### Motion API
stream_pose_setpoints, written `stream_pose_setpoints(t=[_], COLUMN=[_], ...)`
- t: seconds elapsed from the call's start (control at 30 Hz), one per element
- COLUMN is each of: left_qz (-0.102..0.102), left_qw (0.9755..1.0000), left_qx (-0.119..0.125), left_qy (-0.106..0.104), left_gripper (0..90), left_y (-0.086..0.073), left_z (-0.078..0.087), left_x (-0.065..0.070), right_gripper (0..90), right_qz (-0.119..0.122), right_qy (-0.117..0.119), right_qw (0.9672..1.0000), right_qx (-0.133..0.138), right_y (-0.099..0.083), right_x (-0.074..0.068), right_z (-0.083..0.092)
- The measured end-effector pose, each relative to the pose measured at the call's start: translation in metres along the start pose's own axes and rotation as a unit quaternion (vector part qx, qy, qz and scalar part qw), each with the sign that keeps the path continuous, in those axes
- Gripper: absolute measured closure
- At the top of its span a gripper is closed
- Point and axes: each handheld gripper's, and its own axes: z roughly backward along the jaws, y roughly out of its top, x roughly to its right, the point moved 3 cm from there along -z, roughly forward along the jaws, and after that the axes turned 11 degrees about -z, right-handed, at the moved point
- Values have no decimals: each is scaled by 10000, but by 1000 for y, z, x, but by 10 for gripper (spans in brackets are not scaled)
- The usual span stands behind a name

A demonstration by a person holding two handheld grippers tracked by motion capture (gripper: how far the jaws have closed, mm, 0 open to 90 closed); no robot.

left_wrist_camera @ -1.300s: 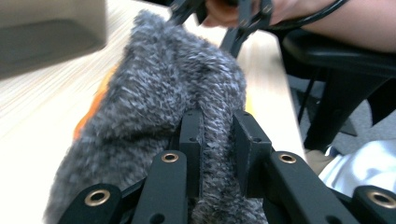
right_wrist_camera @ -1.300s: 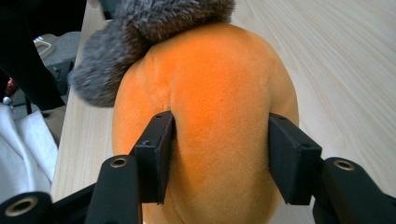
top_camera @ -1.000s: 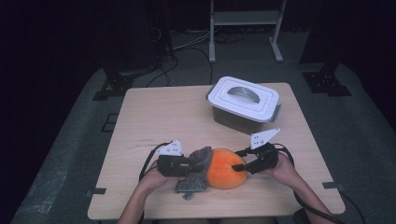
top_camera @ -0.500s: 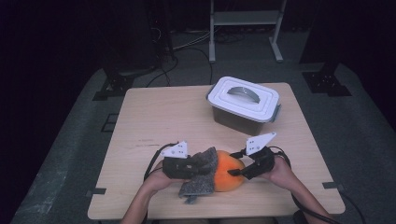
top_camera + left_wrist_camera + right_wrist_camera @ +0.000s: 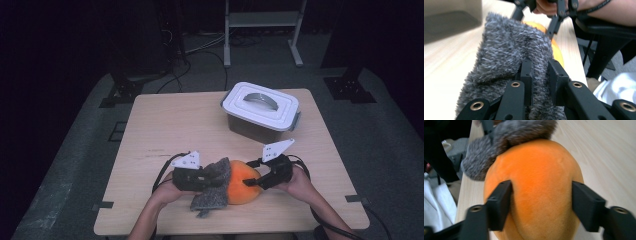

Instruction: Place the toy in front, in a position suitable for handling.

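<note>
An orange plush ball (image 5: 245,185) lies near the table's front edge, with a grey fuzzy cloth (image 5: 212,192) draped over its left side. My left gripper (image 5: 217,180) is shut on the grey cloth (image 5: 506,50), whose fabric bunches between the left gripper's (image 5: 540,68) jaws. The orange ball (image 5: 556,52) peeks out behind it. My right gripper (image 5: 252,181) holds the ball from the right. Its jaws have just been closing, and the right gripper's (image 5: 541,188) pads press into both sides of the orange ball (image 5: 541,177). The grey cloth (image 5: 499,142) covers the ball's far end.
A white lidded container (image 5: 261,107) with a grey handle stands at the back right of the wooden table (image 5: 175,120). Bare tabletop stretches across the left and middle. Cables trail from both grippers toward the front edge.
The grey cloth has been drawn a little further over the orange ball. Both hands have stayed nearly in place.
</note>
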Motion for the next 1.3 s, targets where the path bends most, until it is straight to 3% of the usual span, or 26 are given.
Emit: stream_pose_setpoints(t=[0.07,0.1,0.2,0.27,0.3,0.33,0.37,0.4,0.43,0.5,0.77,0.8,0.83,0.87,0.93,0.97,1.0,1.03,1.1,1.3], left_qz=[26,1,21,94,127,127,118,118,73,46,64,64,64,15,16,5,6,6,35,288], left_qw=[9996,9996,9997,9997,9998,9998,9999,9999,9999,9999,9998,9998,9998,9999,9998,9994,9991,9991,9987,9993], left_qx=[247,249,197,183,153,153,92,92,31,8,29,67,67,115,180,310,368,368,405,164], left_qy=[125,136,143,104,29,29,-42,-42,-109,-158,-192,-147,-147,-59,-12,125,193,193,298,182], left_gripper=[760,759,759,759,760,759,758,758,758,758,757,758,758,759,759,758,759,758,758,758], left_y=[7,9,8,4,2,2,2,2,4,4,4,5,5,7,9,13,15,15,16,1], left_z=[5,6,5,2,1,1,-1,-1,-2,-3,-6,-5,-5,-1,1,6,9,9,11,3], left_x=[-2,-2,-2,-3,-2,-2,0,0,2,3,4,3,3,1,1,-1,-2,-2,-4,-6], right_gripper=[434,435,430,387,325,325,265,265,228,190,193,310,310,390,408,422,424,424,418,406], right_qz=[320,409,423,305,70,70,-95,-95,-275,-400,-889,-733,-733,-463,-323,23,186,186,463,292], right_qy=[58,93,121,140,223,223,219,219,238,207,417,425,425,340,261,67,-38,-38,-162,-68], right_qw=[9994,9991,9990,9994,9997,9997,9997,9997,9993,9990,9947,9960,9960,9982,9991,9999,9997,9997,9985,9995], right_qx=[108,115,101,109,110,110,87,87,19,-55,-308,-275,-275,-150,-79,92,157,157,238,80], right_y=[2,3,4,5,5,5,4,4,4,2,-5,-3,-3,-1,1,5,8,8,11,4], right_x=[-6,-8,-11,-9,-6,-6,-2,-2,1,4,12,10,10,6,4,-1,-4,-4,-9,-1], right_z=[0,-1,-3,-4,-3,-3,-3,-3,-3,-2,-11,-10,-10,-6,-5,-2,-1,-1,-2,-5])
